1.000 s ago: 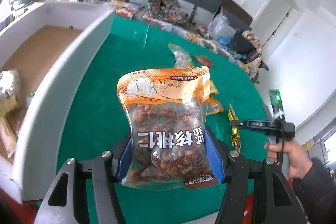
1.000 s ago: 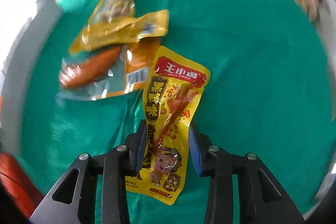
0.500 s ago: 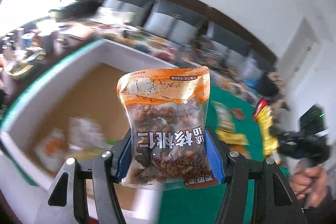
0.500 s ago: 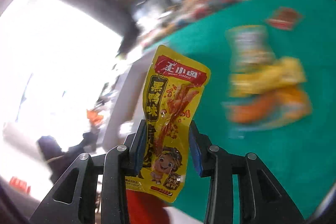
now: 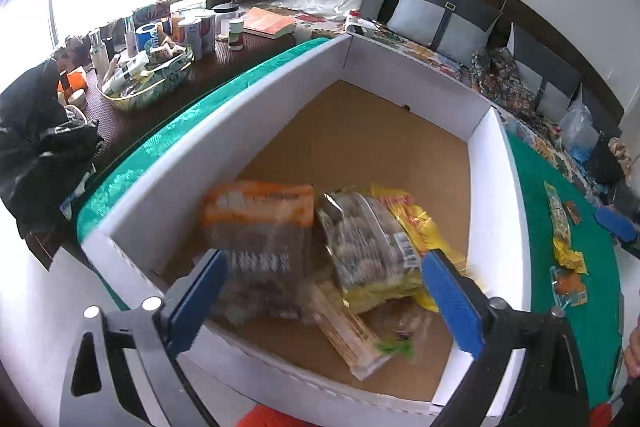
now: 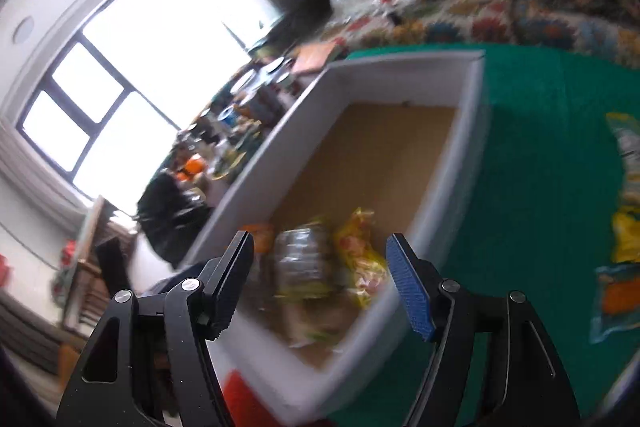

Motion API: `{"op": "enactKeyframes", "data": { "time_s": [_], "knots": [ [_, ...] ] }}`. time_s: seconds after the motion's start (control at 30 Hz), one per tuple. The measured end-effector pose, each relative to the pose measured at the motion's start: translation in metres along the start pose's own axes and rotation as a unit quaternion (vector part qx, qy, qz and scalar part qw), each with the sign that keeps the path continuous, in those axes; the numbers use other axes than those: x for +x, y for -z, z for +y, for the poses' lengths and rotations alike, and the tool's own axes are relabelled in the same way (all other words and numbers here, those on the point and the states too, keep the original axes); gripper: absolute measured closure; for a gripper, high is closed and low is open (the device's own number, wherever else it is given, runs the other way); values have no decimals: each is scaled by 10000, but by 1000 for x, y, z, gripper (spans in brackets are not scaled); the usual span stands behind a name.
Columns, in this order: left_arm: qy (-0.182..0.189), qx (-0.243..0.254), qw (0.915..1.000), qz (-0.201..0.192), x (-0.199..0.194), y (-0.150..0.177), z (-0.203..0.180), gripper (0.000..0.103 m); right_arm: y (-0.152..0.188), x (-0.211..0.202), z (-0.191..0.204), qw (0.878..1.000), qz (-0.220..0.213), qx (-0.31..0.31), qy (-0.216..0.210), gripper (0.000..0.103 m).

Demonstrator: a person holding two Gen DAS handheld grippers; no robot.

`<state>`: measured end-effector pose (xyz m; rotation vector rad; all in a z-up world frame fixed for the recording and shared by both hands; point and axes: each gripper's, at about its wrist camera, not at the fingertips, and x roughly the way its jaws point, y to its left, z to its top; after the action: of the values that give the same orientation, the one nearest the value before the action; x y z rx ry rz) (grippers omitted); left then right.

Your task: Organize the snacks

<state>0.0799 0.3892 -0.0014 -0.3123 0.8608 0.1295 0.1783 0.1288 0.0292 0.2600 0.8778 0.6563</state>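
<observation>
Hovering over the white cardboard box (image 5: 486, 211) on the green bench (image 5: 560, 187), with left tongs (image 5: 320, 291) and right tongs (image 6: 320, 283) both opening and gripping nothing. Best finished by spreading wide and lifting straight clear of the box walls, avoiding any snag on packets below. Seen blurred inside the box: orange-topped walnut bag (image 5: 260, 247) between the left pads but apparently untouched, beside a clear packet (image 5: 368, 247) and a yellow packet (image 5: 404, 219). Left outside on the bench, well apart from the box: several more yellow and orange snack packets (image 5: 564, 251).
</observation>
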Motion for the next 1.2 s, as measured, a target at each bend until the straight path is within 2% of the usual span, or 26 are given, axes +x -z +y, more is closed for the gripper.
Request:
{"op": "enactKeyframes", "data": {
  "time_s": [0.1, 0.17, 0.27, 0.37, 0.47, 0.53, 0.6, 0.67, 0.73, 0.83, 0.97, 1.0, 1.2],
  "knots": [
    [227, 18, 9996, -191, -11, 4, -20, 4, 30, -37, -31, 9964, -311, -269, 742, 31],
    [509, 96, 9980, -369, -29, 7, -45, 4, 55, -60, -65, 9869, -486, -461, 1469, 31],
    [1003, 372, 9928, -544, -50, 15, -95, 2, 99, -88, -131, 9619, -446, -631, 2622, 31],
    [1483, 780, 9842, -569, -62, 28, -158, 1, 146, -126, -201, 9347, -321, -424, 3514, 31],
    [1982, 1192, 9723, -333, -57, 52, -221, 1, 178, -169, -262, 9124, -301, 53, 4082, 31],
    [2199, 1443, 9648, 0, -39, 75, -262, 1, 192, -197, -296, 8979, -383, 384, 4369, 31],
    [2221, 1576, 9618, 268, -16, 94, -286, 1, 201, -219, -318, 8862, -483, 646, 4562, 31],
    [2011, 1723, 9628, 531, 17, 114, -307, 1, 208, -236, -331, 8789, -522, 881, 4659, 31],
    [1712, 1865, 9647, 724, 49, 128, -317, 1, 209, -242, -344, 8763, -543, 1110, 4658, 31],
    [1423, 1930, 9668, 883, 86, 137, -322, 1, 213, -251, -354, 8797, -666, 1454, 4479, 29],
    [1188, 2063, 9679, 812, 114, 142, -330, 1, 216, -256, -353, 8810, -693, 1554, 4415, 25],
    [1120, 2181, 9672, 670, 115, 143, -333, 1, 216, -257, -352, 8815, -682, 1554, 4406, 22],
    [987, 2370, 9650, 530, 119, 147, -334, 1, 214, -252, -352, 8815, -662, 1550, 4411, 20]
  ]
}}
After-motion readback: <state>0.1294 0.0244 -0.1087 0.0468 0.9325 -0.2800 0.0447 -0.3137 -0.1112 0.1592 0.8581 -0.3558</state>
